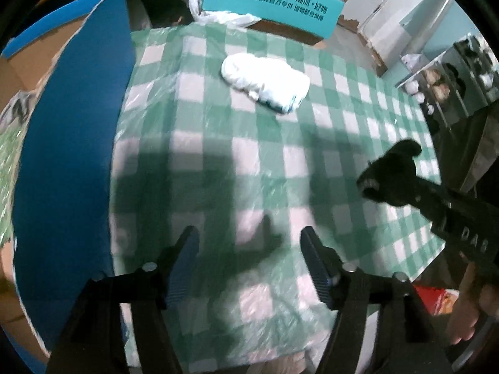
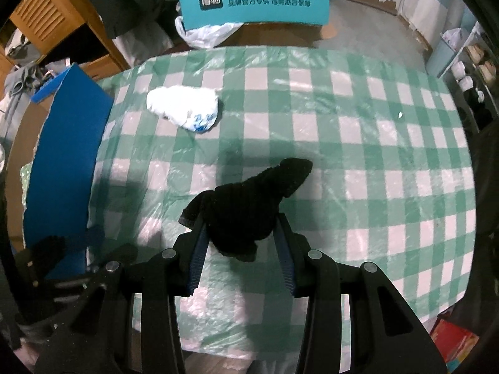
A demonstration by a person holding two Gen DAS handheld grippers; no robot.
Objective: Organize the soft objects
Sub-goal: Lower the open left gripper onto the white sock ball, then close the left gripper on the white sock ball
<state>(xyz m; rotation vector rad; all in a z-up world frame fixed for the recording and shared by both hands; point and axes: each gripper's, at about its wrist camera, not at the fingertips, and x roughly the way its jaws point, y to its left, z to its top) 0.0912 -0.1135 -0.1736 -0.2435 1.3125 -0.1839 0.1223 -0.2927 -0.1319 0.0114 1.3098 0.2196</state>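
Two soft things so far – our right gripper clamps the black sock, left gripper wide, white bundle untouched far left

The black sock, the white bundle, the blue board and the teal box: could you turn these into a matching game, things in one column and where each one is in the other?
Things:
1. black sock
2. white bundle
3. blue board
4. teal box

Places:
A. standing along the left edge of the checked table
B. beyond the far edge of the table
C. held between the jaws of the right gripper
D. lying on the checked cloth, far left part

Pairs: 1-C, 2-D, 3-A, 4-B
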